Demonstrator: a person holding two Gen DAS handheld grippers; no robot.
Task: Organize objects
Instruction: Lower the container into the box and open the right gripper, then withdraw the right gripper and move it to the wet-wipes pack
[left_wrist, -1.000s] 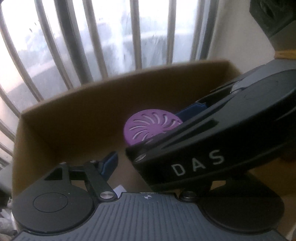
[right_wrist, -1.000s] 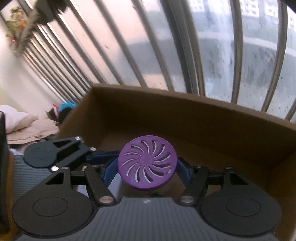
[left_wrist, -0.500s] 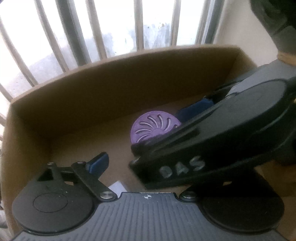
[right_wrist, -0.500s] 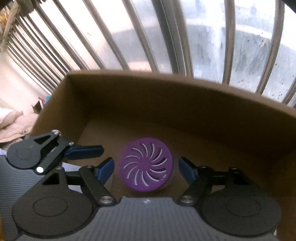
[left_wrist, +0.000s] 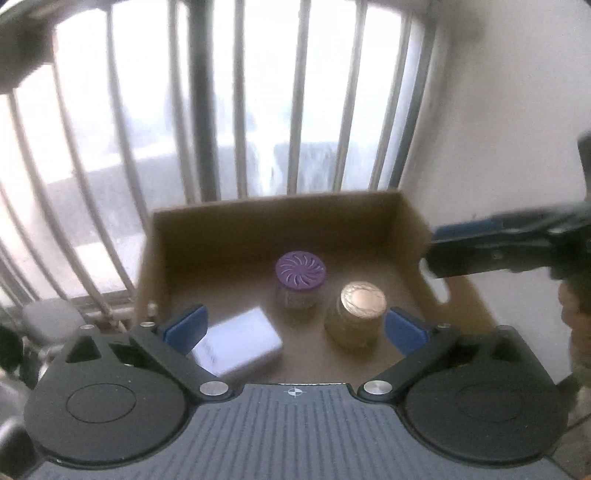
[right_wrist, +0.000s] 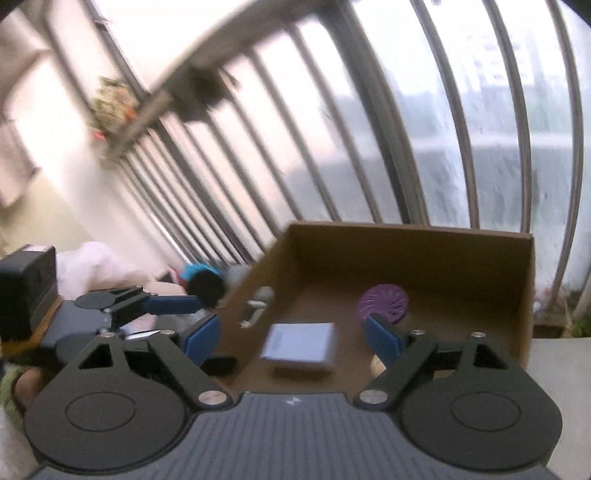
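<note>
Both tools are standing released and empty, their jaws having just been opening: the left gripper (left_wrist: 294, 326) is hovering nearer, directly over the cardboard box (left_wrist: 273, 218), the right gripper (right_wrist: 293, 334) off its side. The purple-lidded jar (left_wrist: 300, 282), gold-lidded jar (left_wrist: 357, 314) and white packet (left_wrist: 240, 343) are sitting upright and flat inside, ahead and below, beside a barred window (left_wrist: 207, 110).

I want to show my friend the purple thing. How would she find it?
Look for the brown cardboard box in front of the barred window. Three things sit inside: a flat white box, a gold-lidded jar and the purple-lidded jar, farthest back. Only its round lid is purple, with swirly slots cut in it.
</note>
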